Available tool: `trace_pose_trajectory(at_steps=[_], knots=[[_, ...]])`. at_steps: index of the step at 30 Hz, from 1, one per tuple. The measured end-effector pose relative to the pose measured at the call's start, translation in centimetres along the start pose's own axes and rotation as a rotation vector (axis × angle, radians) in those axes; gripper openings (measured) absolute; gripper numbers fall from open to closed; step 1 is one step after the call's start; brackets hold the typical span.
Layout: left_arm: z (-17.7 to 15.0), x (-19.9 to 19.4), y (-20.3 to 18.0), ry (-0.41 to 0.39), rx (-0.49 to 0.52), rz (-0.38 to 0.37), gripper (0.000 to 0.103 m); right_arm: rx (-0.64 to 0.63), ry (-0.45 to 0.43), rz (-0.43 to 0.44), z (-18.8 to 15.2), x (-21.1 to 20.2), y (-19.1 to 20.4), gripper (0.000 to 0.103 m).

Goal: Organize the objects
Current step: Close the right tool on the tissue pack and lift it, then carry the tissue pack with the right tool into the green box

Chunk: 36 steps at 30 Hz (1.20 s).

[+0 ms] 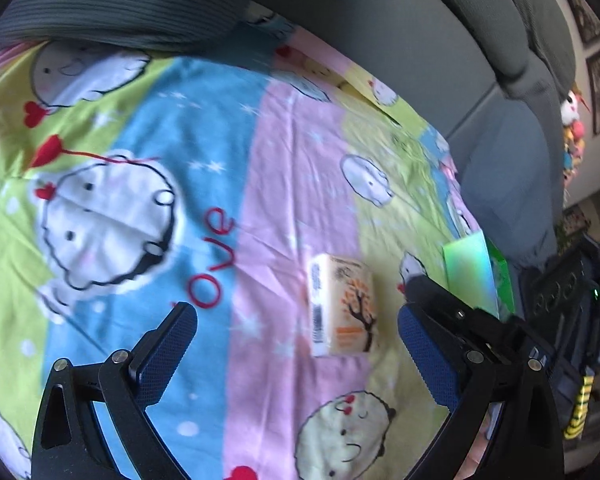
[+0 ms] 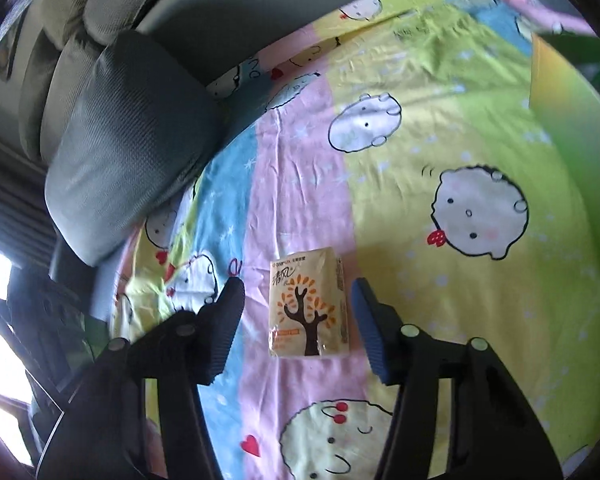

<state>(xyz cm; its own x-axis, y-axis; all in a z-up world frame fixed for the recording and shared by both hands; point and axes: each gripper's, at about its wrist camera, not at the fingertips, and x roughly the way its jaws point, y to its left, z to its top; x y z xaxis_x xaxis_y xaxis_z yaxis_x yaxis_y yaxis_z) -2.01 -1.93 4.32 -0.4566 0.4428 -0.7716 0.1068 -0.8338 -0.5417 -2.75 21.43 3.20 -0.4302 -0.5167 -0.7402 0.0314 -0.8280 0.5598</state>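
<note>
Tissue pack (image 2: 309,303) lies flat on the sheet (image 2: 480,128), on the pink stripe right at its border w/ the yellow-green one, tree print up. It sits mid-sheet, well away from the sheet's far edge by the sofa back.

My right tongs (image 2: 298,320) hover over the pack, jaws about half open, one pad each side of it in right-wrist view. Gap visible on both sides, pads not pressing, nothing held.

My left tongs (image 1: 298,340) are wide open, nothing between the pads. In left-wrist view the pack (image 1: 342,305) shows just inside the right-hand pad (image 1: 428,360), apart from it, barcode side toward the blue stripe.

Grey cushion (image 2: 128,148) rests on the sheet's far-left corner in right-wrist view, overlapping the cloth edge. Green card (image 1: 470,270) sits at the sheet's right edge in left-wrist view, partly behind my left tongs' right finger; can't tell if it lies flat or leans. Frames are a bit blurred, small print on pack unreadable.
</note>
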Motion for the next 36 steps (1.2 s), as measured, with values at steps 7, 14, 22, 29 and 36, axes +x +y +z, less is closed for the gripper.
trace_pose_trajectory(at_steps=[7, 14, 22, 29, 36], knots=[[-0.7, 2.5, -1.8, 0.077, 0.049, -0.004, 0.085, 0.035, 0.013, 0.017, 0.5, 1.1, -0.4, 0.053], [-1.1, 4.2, -2.8, 0.129, 0.085, 0.004, 0.063, 0.065, 0.048, 0.018, 0.6, 2.1, -1.3, 0.051], [-1.3, 5.3, -3.6, 0.137, 0.128, 0.024, 0.059, 0.098, 0.121, 0.056, 0.5, 4.5, -2.0, 0.051], [-1.6, 3.8, -4.6, 0.078, 0.175, 0.052, 0.053, 0.083, 0.124, 0.066, 0.3, 4.3, -1.1, 0.045], [-2.6, -0.9, -7.5, -0.107, 0.293, 0.019, 0.053, 0.022, -0.006, 0.127, 0.1, -0.1, 0.9, 0.047]])
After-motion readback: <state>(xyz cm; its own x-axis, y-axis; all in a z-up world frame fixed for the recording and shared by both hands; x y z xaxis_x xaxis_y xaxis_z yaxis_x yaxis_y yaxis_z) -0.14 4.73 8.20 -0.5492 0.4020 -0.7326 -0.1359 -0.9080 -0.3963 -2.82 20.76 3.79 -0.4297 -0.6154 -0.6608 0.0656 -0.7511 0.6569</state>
